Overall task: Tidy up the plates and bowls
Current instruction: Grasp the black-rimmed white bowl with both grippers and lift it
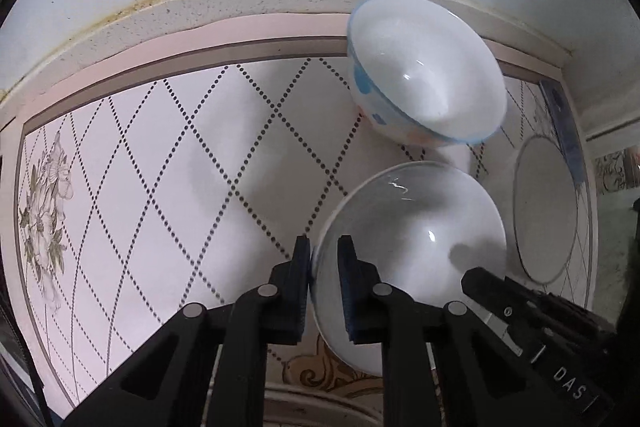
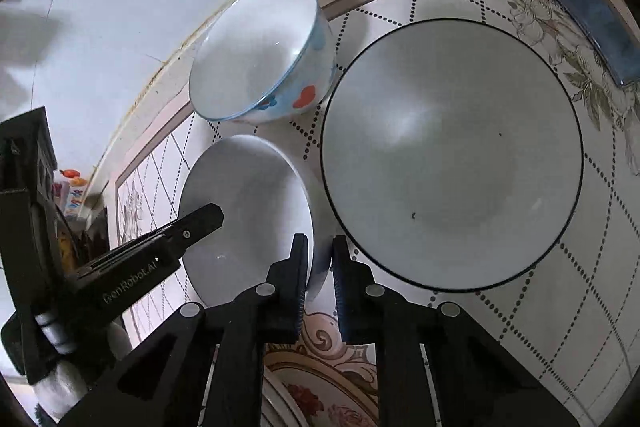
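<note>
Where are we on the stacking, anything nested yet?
Nothing nested yet. Both the left gripper and right gripper pinch the plain white bowl at opposite rims. The patterned bowl and black-rimmed plate sit separately on the tiled counter, still to organize.

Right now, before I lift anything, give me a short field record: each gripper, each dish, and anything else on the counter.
left gripper: jaws closed on the left rim of the plain white bowl
right gripper: jaws closed on the right rim of the same bowl
patterned bowl: behind the white bowl, near the wall, not gripped
black-rimmed plate: flat on the counter, right of both bowls
phone: far right, beyond the plate
counter: dotted diamond-pattern mat
</note>
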`<state>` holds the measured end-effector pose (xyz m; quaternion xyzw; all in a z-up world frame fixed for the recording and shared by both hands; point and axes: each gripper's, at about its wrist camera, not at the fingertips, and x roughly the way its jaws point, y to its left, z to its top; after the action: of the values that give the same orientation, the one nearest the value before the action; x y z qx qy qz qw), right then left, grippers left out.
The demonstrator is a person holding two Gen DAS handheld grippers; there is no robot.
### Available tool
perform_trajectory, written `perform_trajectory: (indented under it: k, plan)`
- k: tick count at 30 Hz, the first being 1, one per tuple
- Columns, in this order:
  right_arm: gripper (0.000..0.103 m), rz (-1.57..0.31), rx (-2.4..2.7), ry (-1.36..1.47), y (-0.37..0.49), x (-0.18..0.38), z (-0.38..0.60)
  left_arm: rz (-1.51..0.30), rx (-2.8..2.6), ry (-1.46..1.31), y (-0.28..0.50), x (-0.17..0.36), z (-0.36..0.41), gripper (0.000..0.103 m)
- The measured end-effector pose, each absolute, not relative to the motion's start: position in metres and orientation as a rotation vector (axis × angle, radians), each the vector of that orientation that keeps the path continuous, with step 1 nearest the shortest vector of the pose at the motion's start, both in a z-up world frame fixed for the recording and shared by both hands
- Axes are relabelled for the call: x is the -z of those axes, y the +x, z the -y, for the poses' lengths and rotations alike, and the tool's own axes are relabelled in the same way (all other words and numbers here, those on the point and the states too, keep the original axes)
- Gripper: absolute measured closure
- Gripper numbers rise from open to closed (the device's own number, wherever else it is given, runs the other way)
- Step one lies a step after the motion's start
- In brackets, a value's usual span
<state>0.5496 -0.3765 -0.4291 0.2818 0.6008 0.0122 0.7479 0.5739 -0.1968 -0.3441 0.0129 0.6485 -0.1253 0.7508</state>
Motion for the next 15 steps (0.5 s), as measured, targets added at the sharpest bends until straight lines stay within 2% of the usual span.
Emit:
perform_trajectory:
  k: [15]
  plan:
    - [0.09, -1.299, -0.076, 0.598, 0.447, 0.369, 0.411, -1.372, 0.407, 0.073, 0.469, 0.279, 0.223, 0.091]
